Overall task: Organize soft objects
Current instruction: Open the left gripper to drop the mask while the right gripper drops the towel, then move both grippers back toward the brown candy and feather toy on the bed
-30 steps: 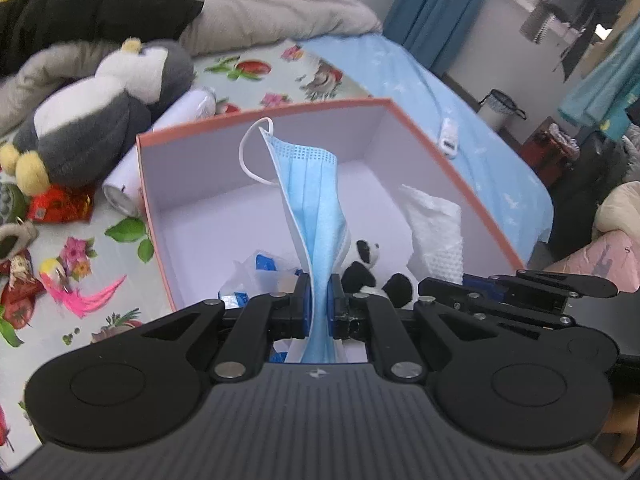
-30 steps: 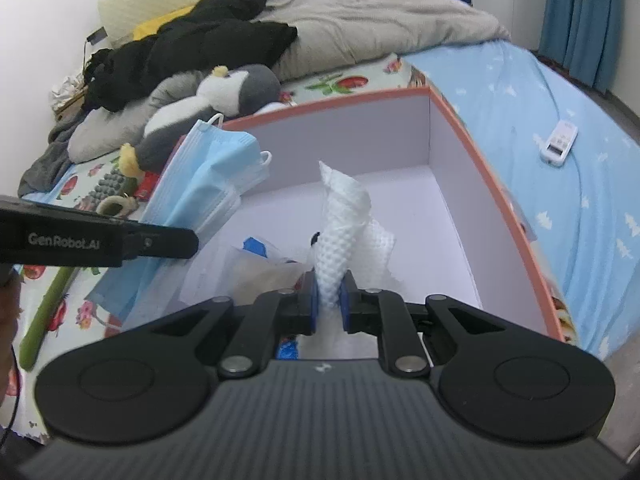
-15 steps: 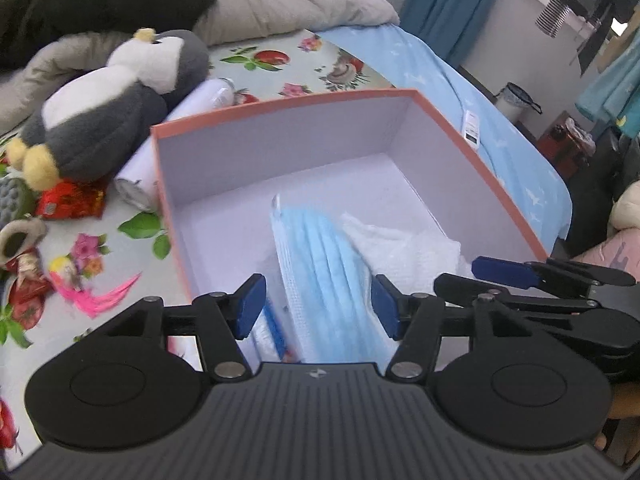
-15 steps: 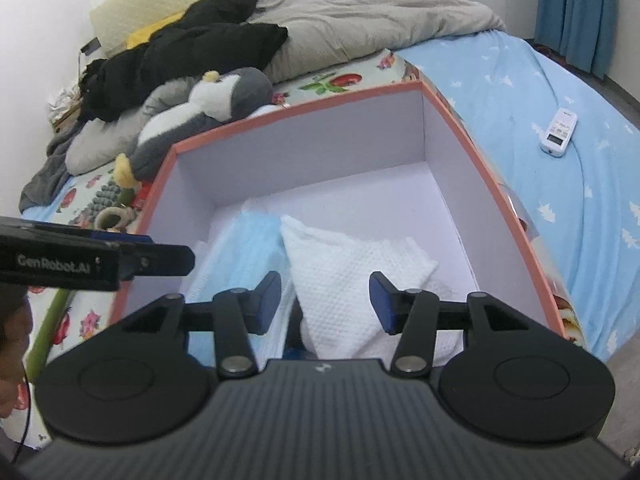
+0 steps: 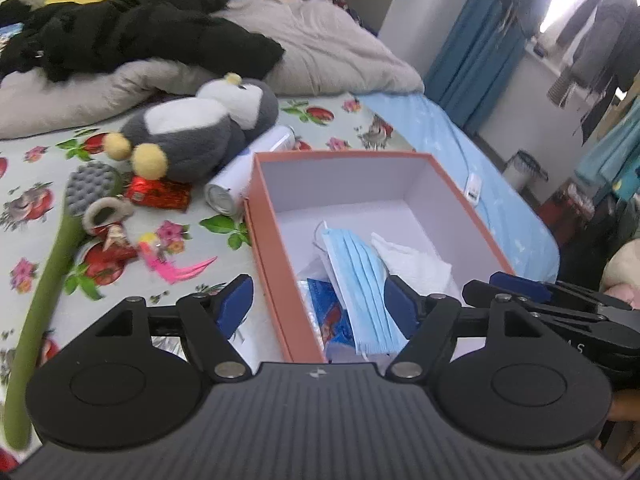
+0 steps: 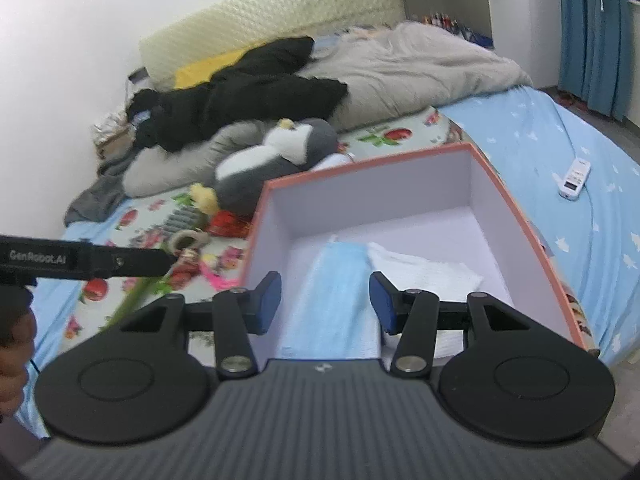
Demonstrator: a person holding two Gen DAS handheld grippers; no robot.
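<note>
An orange box with a white inside [image 5: 264, 240] [image 6: 532, 232] sits on the bed. In it lie a blue face mask [image 5: 360, 276] [image 6: 336, 280], a white cloth [image 5: 416, 264] [image 6: 424, 272] and a blue packet [image 5: 328, 308]. My left gripper [image 5: 320, 306] is open and empty above the box's near left corner. My right gripper [image 6: 325, 300] is open and empty above the box's near edge, over the mask. A grey and white penguin plush [image 5: 192, 136] [image 6: 272, 164] lies on the bed left of the box.
Beside the box are a white can [image 5: 240, 176], a red packet [image 5: 158, 194], a green-handled brush [image 5: 52, 264], a pink feather toy [image 5: 176, 260] and small trinkets. Black clothes [image 5: 132, 32] and a grey quilt [image 5: 328, 52] lie behind. A white remote [image 6: 575, 178] lies on the blue sheet.
Both grippers opened and dropped the mask and the cloth into the box. Both have pulled back and up from the box, the left one also leftward.
</note>
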